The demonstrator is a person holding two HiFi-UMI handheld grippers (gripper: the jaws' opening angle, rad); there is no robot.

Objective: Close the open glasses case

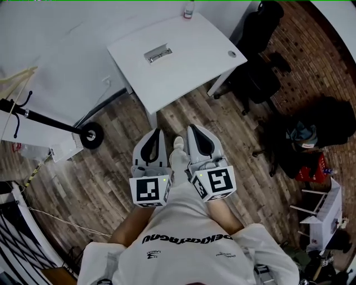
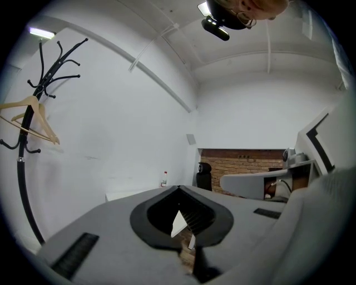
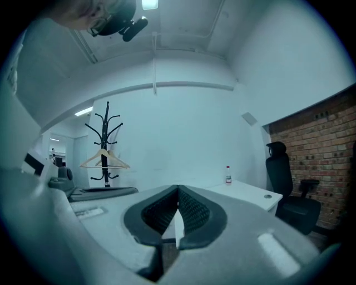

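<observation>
The glasses case [image 1: 158, 54] is a small grey thing lying open on the white table [image 1: 189, 67], far ahead of me in the head view. Both grippers are held close to my body above the wooden floor, well short of the table. The left gripper [image 1: 156, 131] is shut with its tips touching and nothing held. The right gripper [image 1: 191, 127] beside it is also shut and empty. The left gripper view shows the left gripper [image 2: 179, 188] with tips meeting, and the right gripper view shows the same for the right gripper [image 3: 178, 188]. Neither gripper view shows the case.
A small bottle [image 1: 189, 10] stands at the table's far edge, also bottle [image 3: 228, 175]. A black coat rack [image 1: 50, 121] with a wooden hanger stands left of the table. A black office chair [image 1: 261, 50] and dark bags [image 1: 311, 133] are on the right.
</observation>
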